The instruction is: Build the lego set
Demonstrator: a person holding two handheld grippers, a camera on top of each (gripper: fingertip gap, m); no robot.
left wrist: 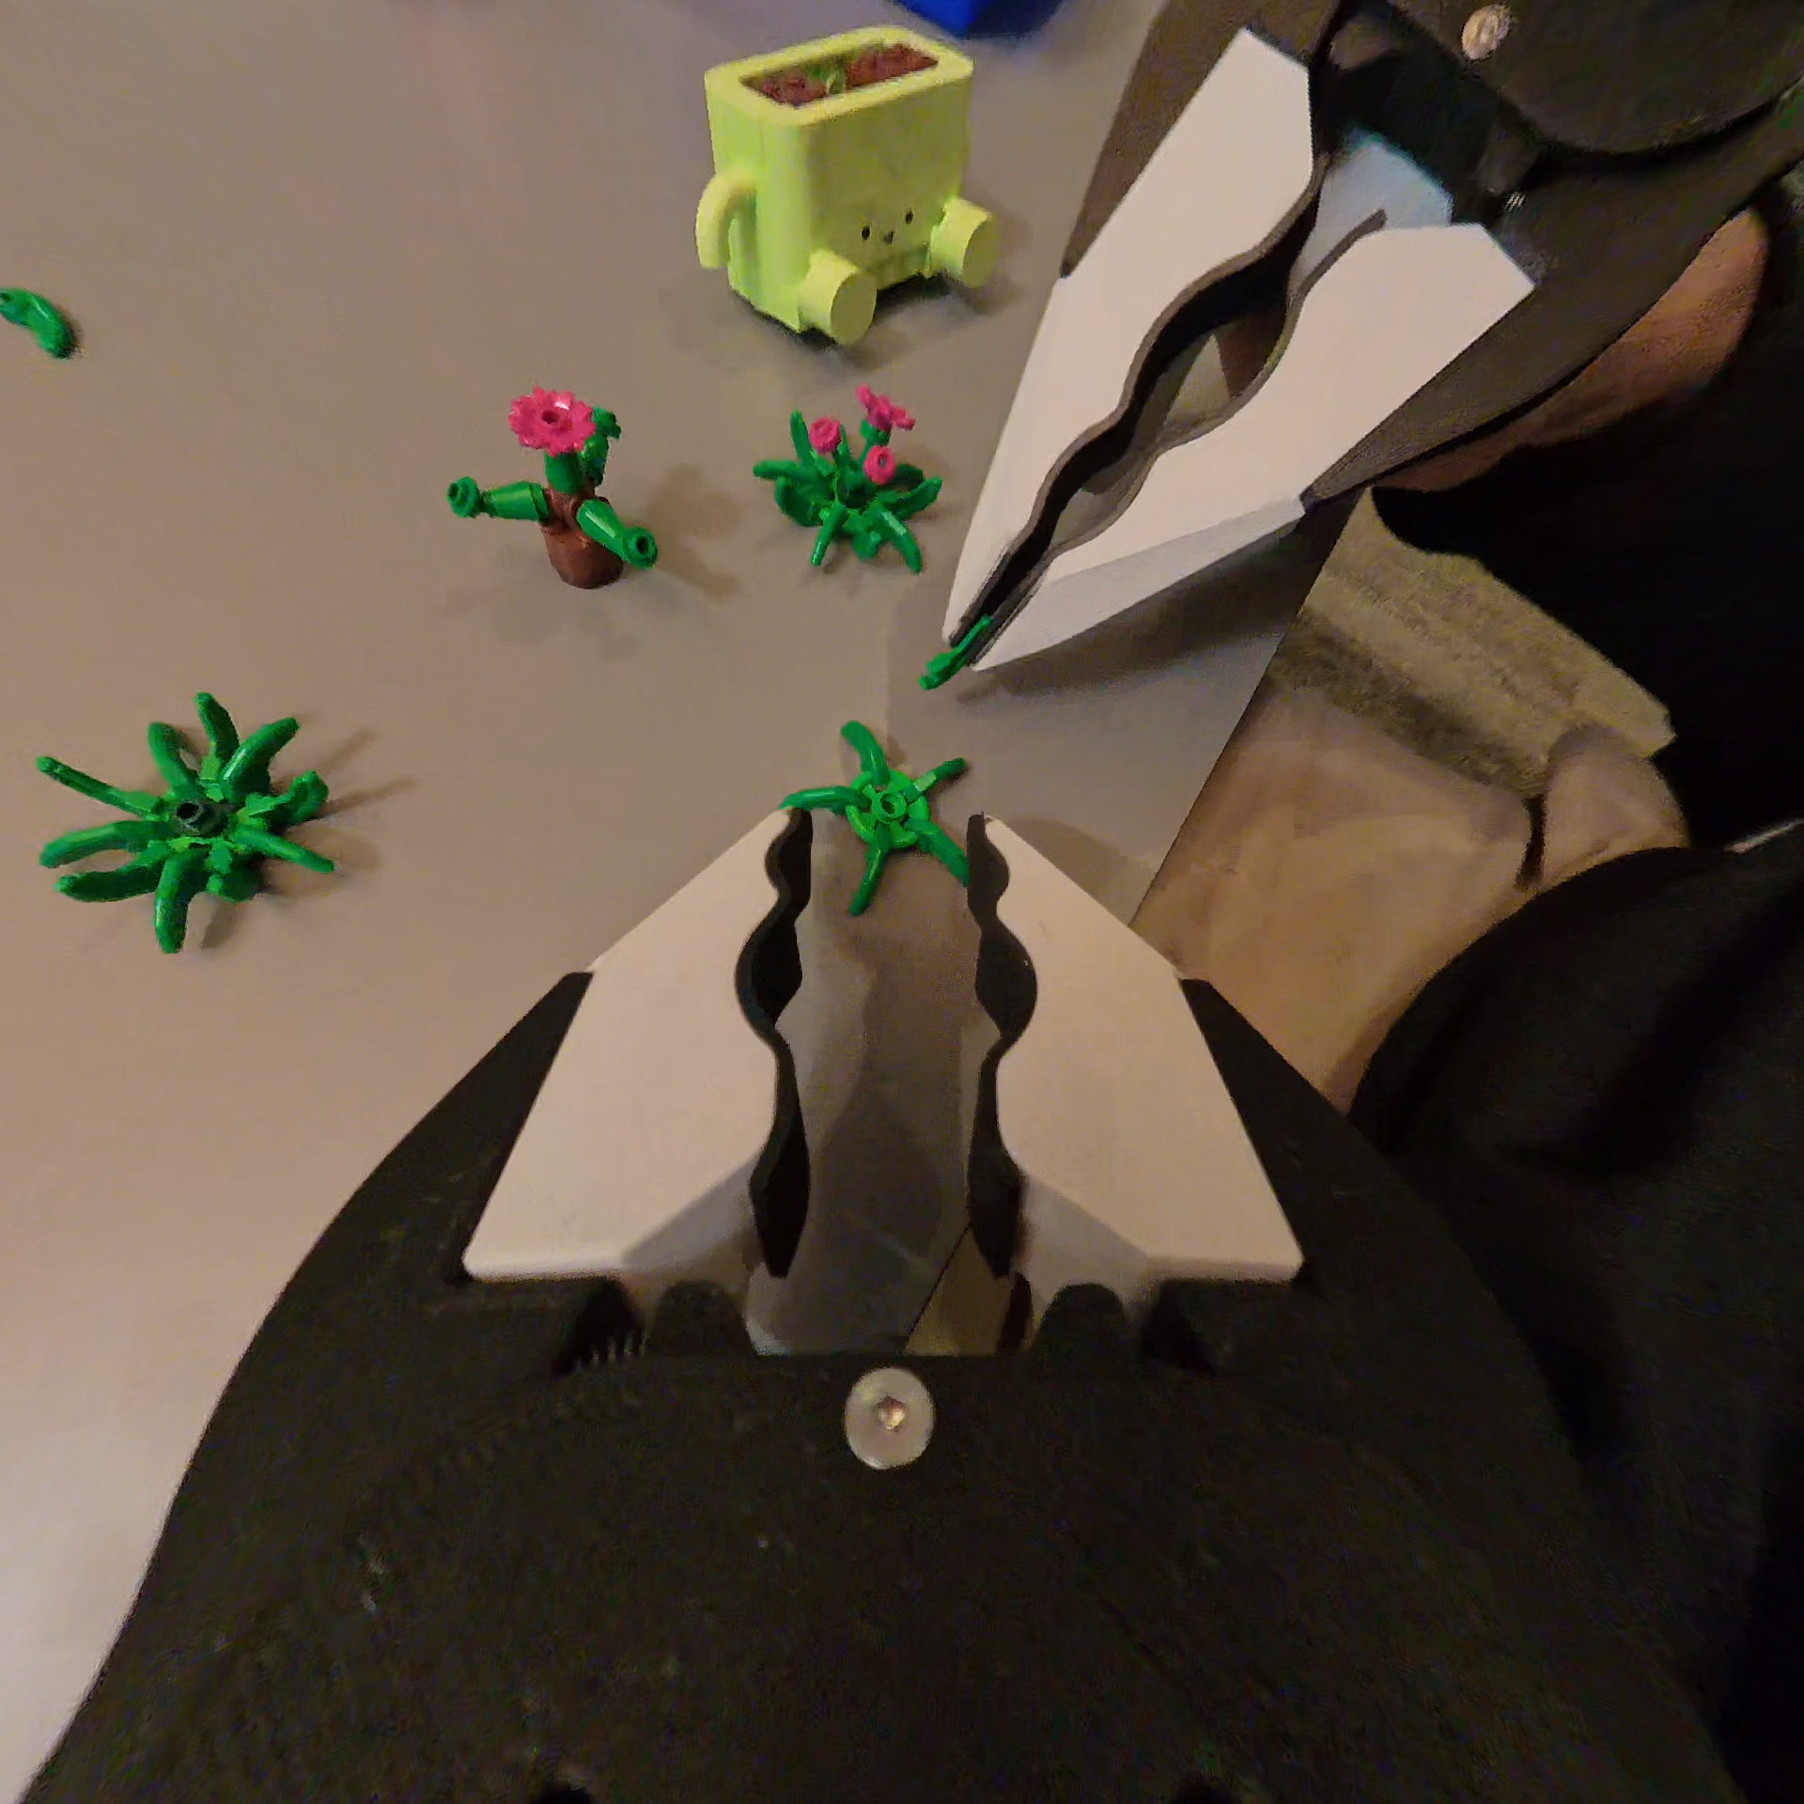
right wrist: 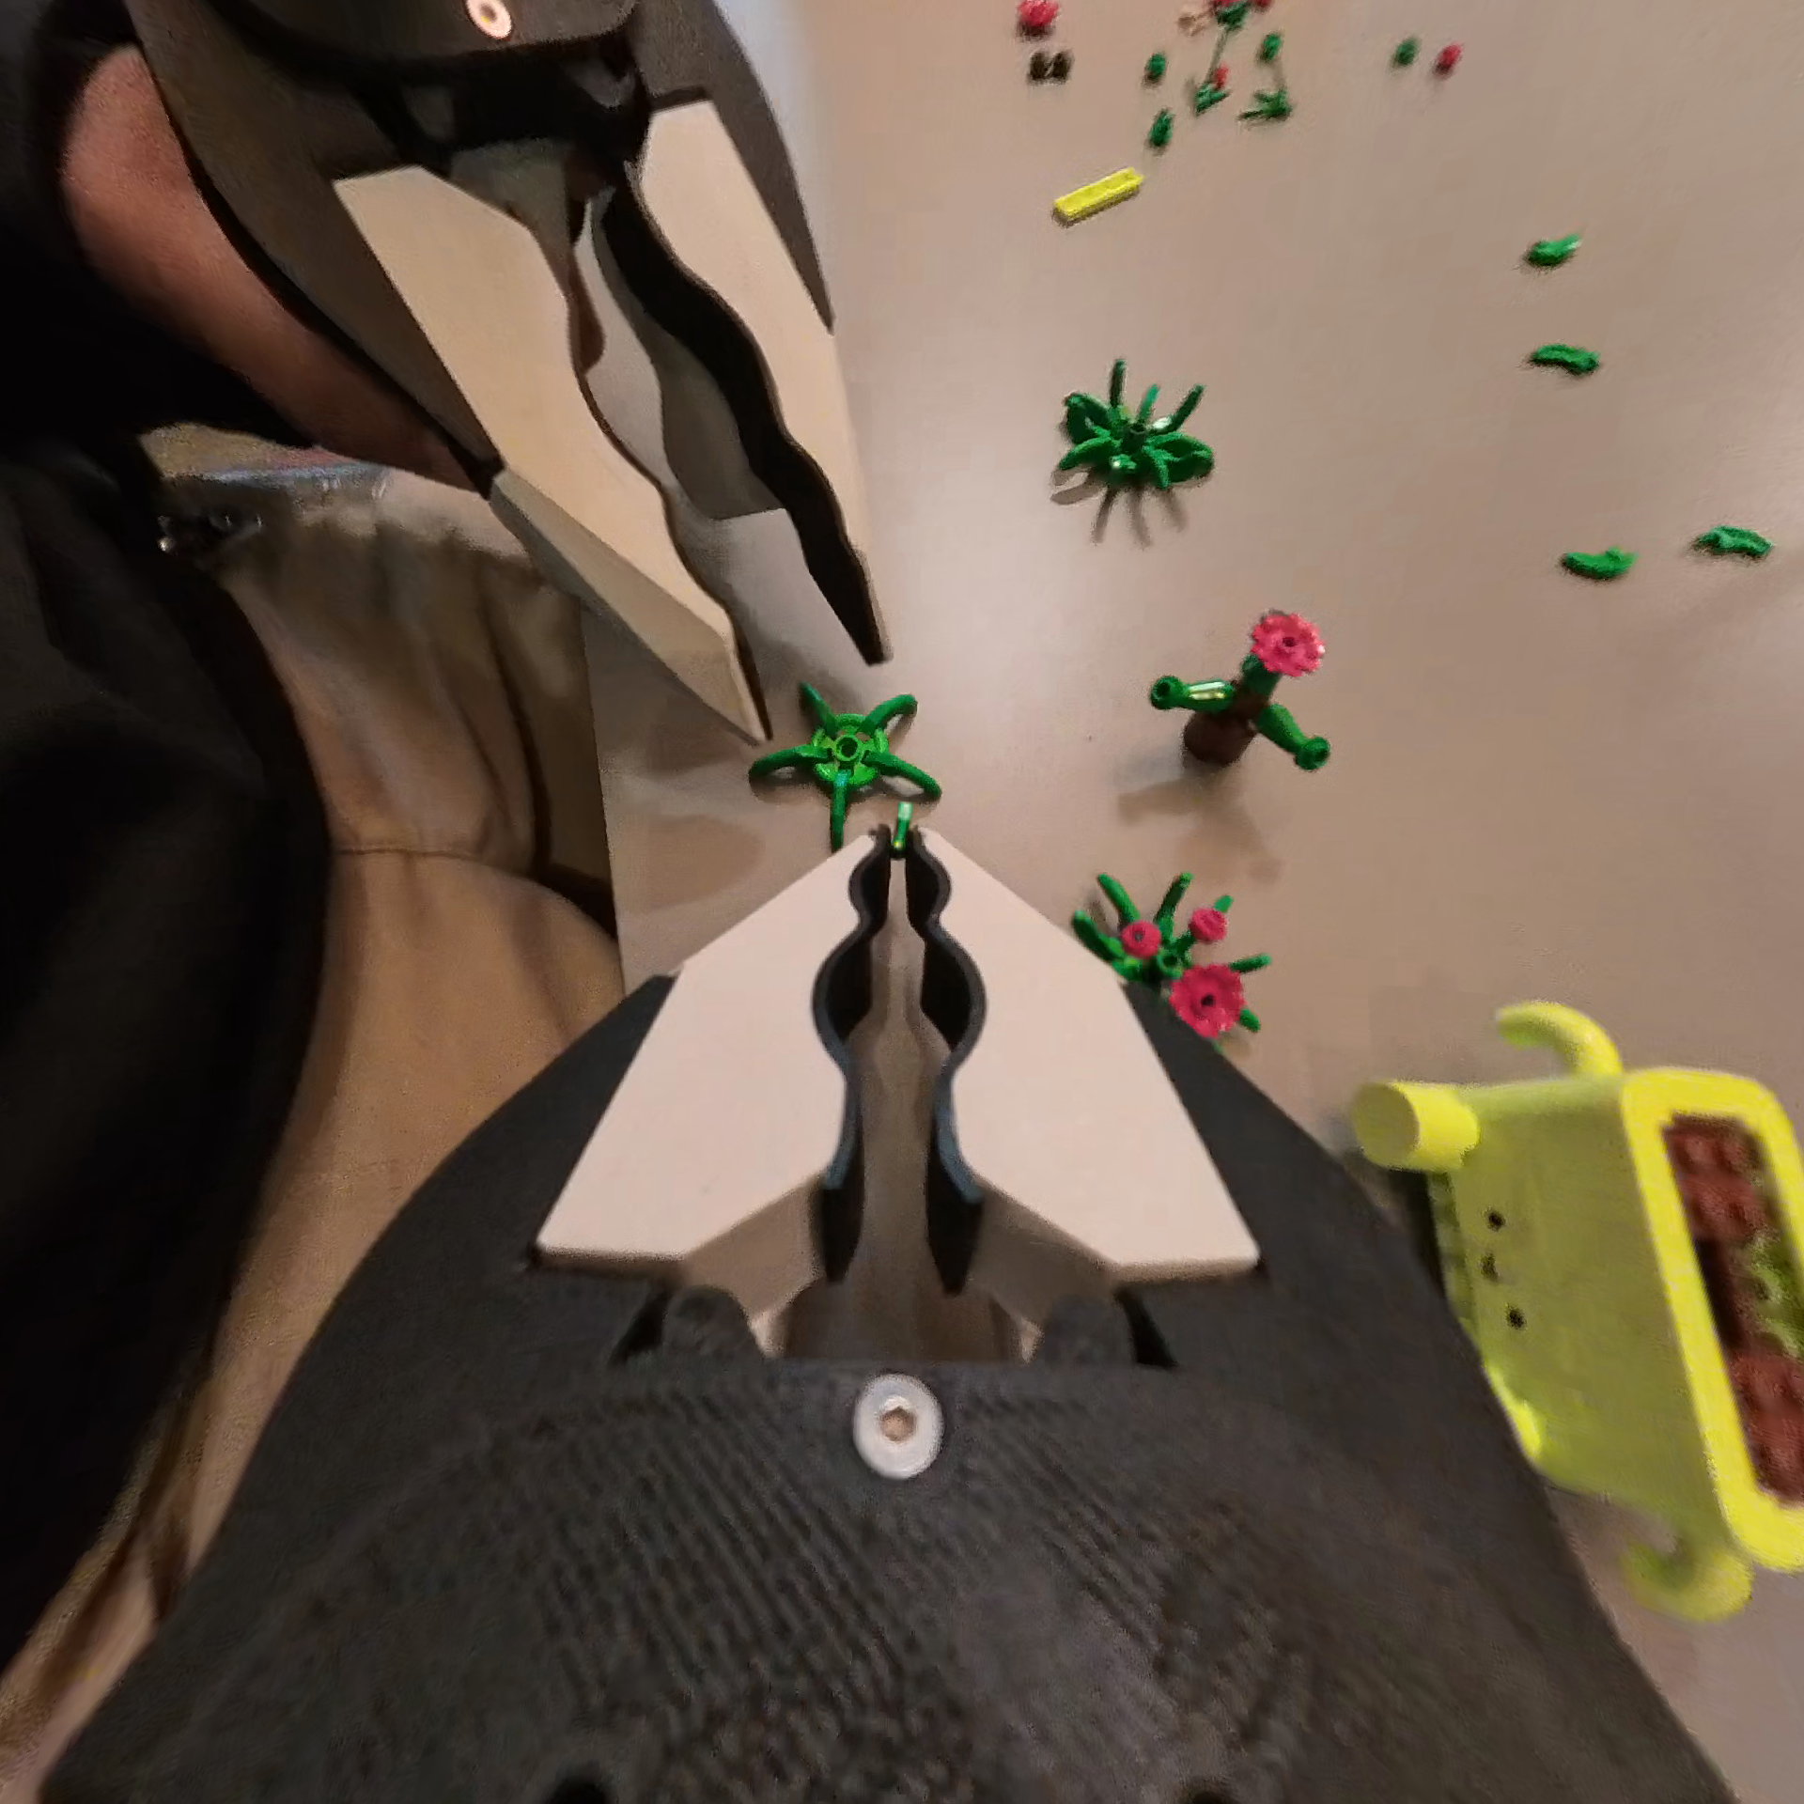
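Observation:
A small green leaf rosette lies on the grey table near its front edge, just ahead of my left gripper, which is open and empty with its jaws either side of it. It also shows in the right wrist view. My right gripper is shut on a small green leaf piece and holds it just beside the rosette. In the left wrist view the right gripper comes in from the upper right with the leaf piece at its tips.
A lime-green pot with a face stands at the back. A brown stem with a pink flower, a green plant with pink flowers and a large leaf rosette sit on the table. Loose green leaves and a lime plate lie farther off. The table edge is at right, over a person's lap. The grippers' ends are close to 4 cm from one another.

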